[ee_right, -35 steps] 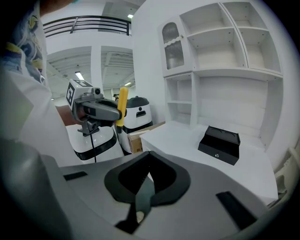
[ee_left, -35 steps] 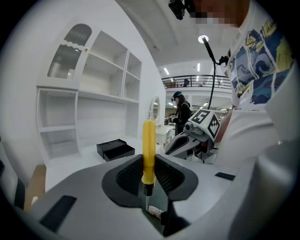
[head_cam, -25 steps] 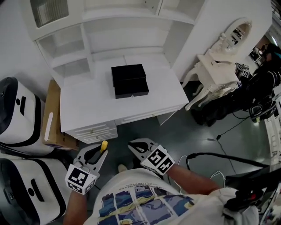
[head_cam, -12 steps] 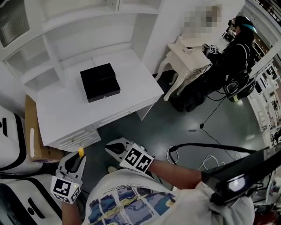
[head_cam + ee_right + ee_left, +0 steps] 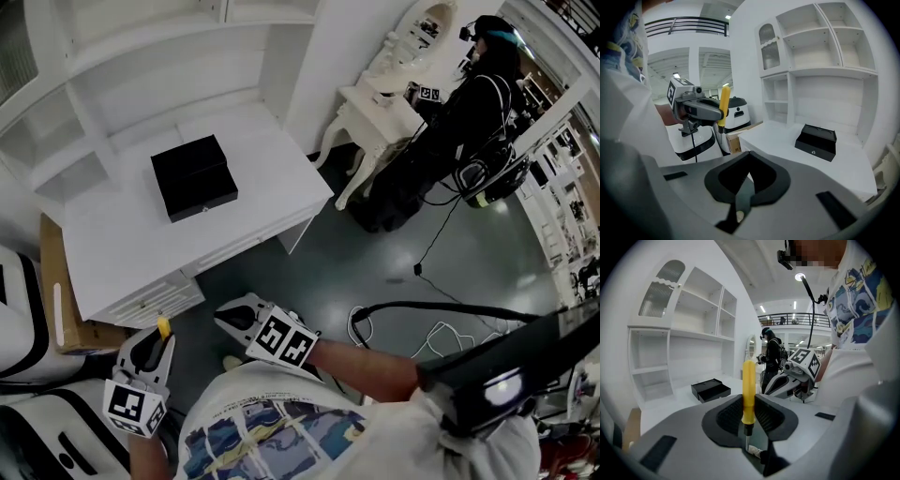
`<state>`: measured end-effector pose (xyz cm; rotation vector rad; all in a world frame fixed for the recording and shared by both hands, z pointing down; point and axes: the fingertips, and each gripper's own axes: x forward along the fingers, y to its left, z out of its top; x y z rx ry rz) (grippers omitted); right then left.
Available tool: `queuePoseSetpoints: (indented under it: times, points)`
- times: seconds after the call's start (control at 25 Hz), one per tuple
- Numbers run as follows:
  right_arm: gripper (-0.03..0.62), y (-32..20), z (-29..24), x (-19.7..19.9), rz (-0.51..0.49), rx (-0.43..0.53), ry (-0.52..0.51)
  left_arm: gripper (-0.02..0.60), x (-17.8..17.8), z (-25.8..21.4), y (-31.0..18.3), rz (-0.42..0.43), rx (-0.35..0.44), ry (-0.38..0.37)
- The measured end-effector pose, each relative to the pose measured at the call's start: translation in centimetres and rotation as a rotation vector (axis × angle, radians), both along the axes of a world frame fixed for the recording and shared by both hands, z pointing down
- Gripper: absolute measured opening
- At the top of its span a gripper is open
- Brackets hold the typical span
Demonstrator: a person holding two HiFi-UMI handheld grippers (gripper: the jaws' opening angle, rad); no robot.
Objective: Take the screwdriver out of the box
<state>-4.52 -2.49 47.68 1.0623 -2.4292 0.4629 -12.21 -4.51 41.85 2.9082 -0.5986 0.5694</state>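
Observation:
The black box (image 5: 194, 176) lies closed on the white desk (image 5: 272, 211); it also shows in the left gripper view (image 5: 711, 390) and the right gripper view (image 5: 816, 140). My left gripper (image 5: 155, 345) is held low in front of my body, off the desk, shut on a screwdriver (image 5: 163, 327) whose yellow handle (image 5: 748, 387) stands upright between the pads. My right gripper (image 5: 228, 316) hovers beside it, shut with nothing in it (image 5: 749, 154). From the right gripper view, the left gripper (image 5: 705, 108) and the screwdriver (image 5: 724, 105) appear at the left.
A white shelf unit (image 5: 141, 56) rises behind the desk. A cardboard box (image 5: 58, 314) and white machines (image 5: 14, 281) stand at the left. A person in dark gear (image 5: 478, 84) stands by a white dressing table (image 5: 375, 103). Cables (image 5: 422, 328) lie on the dark floor.
The head view has swung, so desk and box sit further left and the person at the right shows in full. Both grippers stay low; the left keeps hold of the screwdriver.

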Motion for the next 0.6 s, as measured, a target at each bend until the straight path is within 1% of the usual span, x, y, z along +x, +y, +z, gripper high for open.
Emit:
queuePoseSetpoints:
  times: [0.44,0.6]
  points:
    - [0.025,0.2,0.4,1.4,0.02,-0.005,-0.005,0.086,1.5,0.4,0.1,0.026,-0.009,-0.014]
    - [0.025,0.2,0.4,1.8,0.021,-0.004,-0.011,0.086,2.0,0.2,0.1,0.024,-0.015,-0.018]
